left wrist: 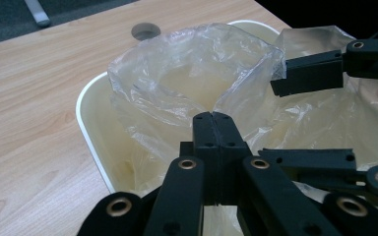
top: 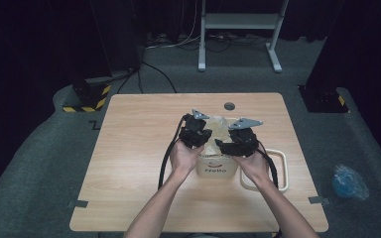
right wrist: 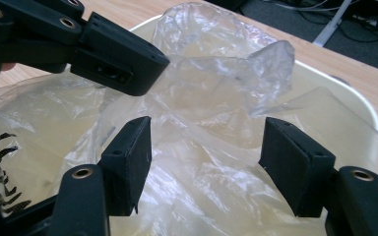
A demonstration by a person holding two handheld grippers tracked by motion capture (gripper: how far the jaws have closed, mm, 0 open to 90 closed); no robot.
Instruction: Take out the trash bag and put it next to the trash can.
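One bag (left wrist: 192, 78) (clear), one bin (left wrist: 91, 128), two grippers.

- My high view looks forward and down from above the person's side of the wooden table (top: 129, 163); forearms enter at 6 o'clock, and the grey floor (top: 39, 148) rings the table.
- My left gripper view sits very close over the cream bin (left wrist: 91, 132) and its clear plastic bag (left wrist: 177, 73), looking toward the table hole (left wrist: 145, 31) at 11 o'clock.
- My right gripper view is equally close, facing the bag (right wrist: 216, 73) and the bin's rim (right wrist: 359, 105) at 3 o'clock.
- All three views share bin and bag.
- Each gripper view catches the other gripper: the right gripper (left wrist: 325, 120) at 3 o'clock, the left gripper (right wrist: 123, 64) at 10 o'clock.
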